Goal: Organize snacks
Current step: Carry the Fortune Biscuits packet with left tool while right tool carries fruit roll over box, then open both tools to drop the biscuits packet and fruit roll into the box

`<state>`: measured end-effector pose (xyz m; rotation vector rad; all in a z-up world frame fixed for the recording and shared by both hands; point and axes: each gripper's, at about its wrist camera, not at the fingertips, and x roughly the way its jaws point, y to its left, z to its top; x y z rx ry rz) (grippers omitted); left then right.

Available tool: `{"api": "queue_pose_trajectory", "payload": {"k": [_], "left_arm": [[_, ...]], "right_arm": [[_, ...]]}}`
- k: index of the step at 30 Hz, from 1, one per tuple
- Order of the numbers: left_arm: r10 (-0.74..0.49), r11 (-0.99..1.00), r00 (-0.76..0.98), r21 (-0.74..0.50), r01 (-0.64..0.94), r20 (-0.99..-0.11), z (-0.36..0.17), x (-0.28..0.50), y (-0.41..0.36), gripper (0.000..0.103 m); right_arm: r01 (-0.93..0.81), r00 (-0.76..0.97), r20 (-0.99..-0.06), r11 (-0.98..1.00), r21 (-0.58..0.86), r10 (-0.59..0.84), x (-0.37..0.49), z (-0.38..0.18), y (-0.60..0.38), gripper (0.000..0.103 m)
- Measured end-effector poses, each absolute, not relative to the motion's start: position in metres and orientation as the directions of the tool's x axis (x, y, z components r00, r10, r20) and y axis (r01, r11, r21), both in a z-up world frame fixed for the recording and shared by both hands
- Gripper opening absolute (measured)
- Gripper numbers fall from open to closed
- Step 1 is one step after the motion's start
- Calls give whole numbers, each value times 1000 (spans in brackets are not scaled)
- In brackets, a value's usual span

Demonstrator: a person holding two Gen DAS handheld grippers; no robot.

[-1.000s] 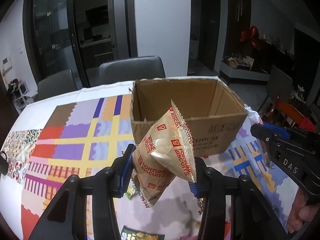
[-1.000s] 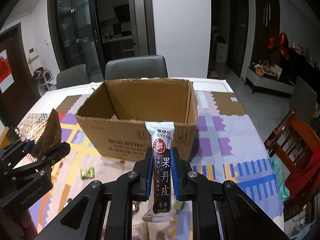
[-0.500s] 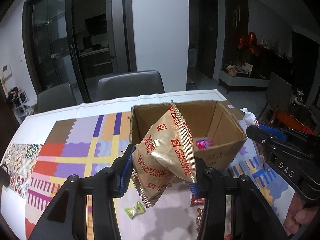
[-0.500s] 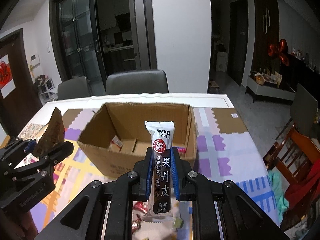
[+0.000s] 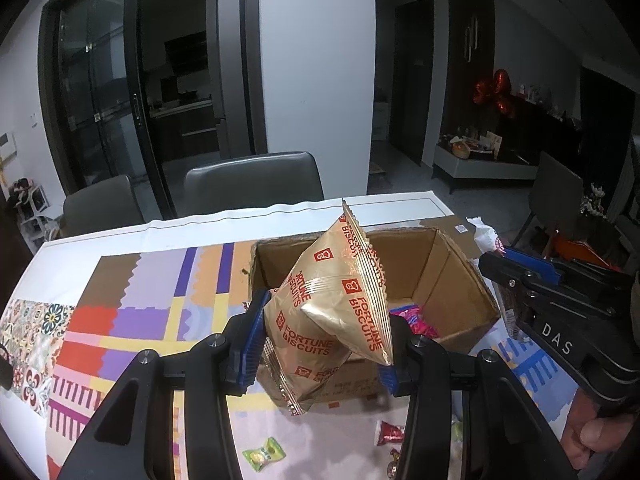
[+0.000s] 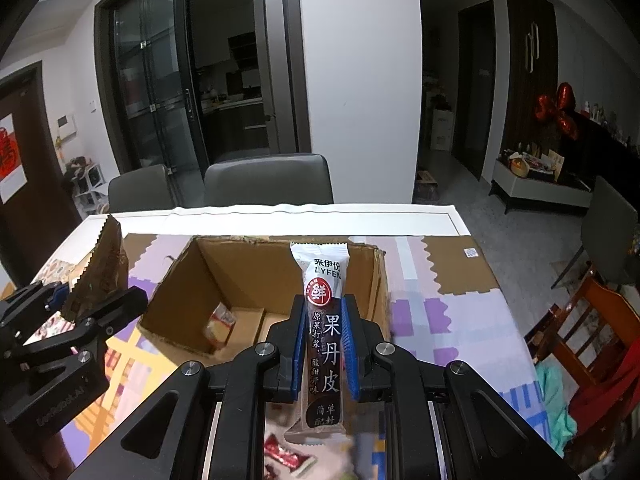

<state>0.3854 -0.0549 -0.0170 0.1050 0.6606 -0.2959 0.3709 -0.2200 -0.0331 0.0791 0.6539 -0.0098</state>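
Left wrist view: the left gripper [image 5: 322, 344] has its blue-padded jaws clamped on a gold foil bag [image 5: 332, 312] of Fortune Biscuits. The bag is puffy and crinkled, has a serrated top seal, and sits tilted with that top corner leaning over the box [image 5: 460, 280]. The box is plain brown cardboard, open on top, set toward the far right part of the table [image 5: 120, 236], with a pink wrapper [image 5: 408, 318] lying on its bottom. The near wall of the box is right behind the bag, so there's little gap there, but plenty of free cloth [image 5: 132, 304] stretches to the left, a colourful patchwork print. Loose sweets lie near the front edge: a green candy [image 5: 264, 454] and a red one [image 5: 388, 432]. The right gripper [image 5: 524, 276] comes in from the right, just beside the box's right wall.

Right wrist view: the right gripper [image 6: 325, 350] pinches a long slim bar [image 6: 325, 320] upright, in a smooth dark wrapper with a white top and Chinese lettering. Jaws are narrow and tight on it. The box [image 6: 176, 280] sits straight ahead, its inside mostly bare cardboard with a small orange pack [image 6: 220, 322] in the left corner. The left gripper [image 6: 86, 300] holds the bag [image 6: 102, 270] just left of the box's left wall. Right of the box the cloth [image 6: 452, 320] runs open to the table edge. A red wrapper [image 6: 288, 456] lies under the jaws.
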Motion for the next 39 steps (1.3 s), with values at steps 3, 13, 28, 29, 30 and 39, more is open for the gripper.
{"api": "queue_pose_trajectory", "payload": {"k": [3, 13, 28, 29, 30, 39], "left_arm": [[-238, 953, 747, 0, 304, -621, -18, 392, -57, 47], [-236, 954, 739, -6, 300, -631, -22, 414, -62, 47], [-229, 956, 724, -8, 295, -651, -36, 435, -69, 47], [-228, 956, 723, -8, 294, -653, -37, 436, -70, 47], [-228, 956, 721, -9, 294, -655, -38, 436, -70, 47], [-206, 961, 727, 3, 275, -655, -39, 439, -68, 66]], "right_arm": [[34, 791, -611, 997, 75, 20, 380, -33, -221, 18], [20, 787, -616, 997, 73, 29, 404, -34, -218, 18], [8, 760, -648, 997, 70, 39, 428, -52, -212, 18], [6, 759, -649, 997, 71, 41, 429, -53, -212, 18], [5, 758, -651, 998, 70, 42, 430, -54, -212, 18], [7, 757, -652, 998, 67, 38, 436, -58, -210, 27]]}}
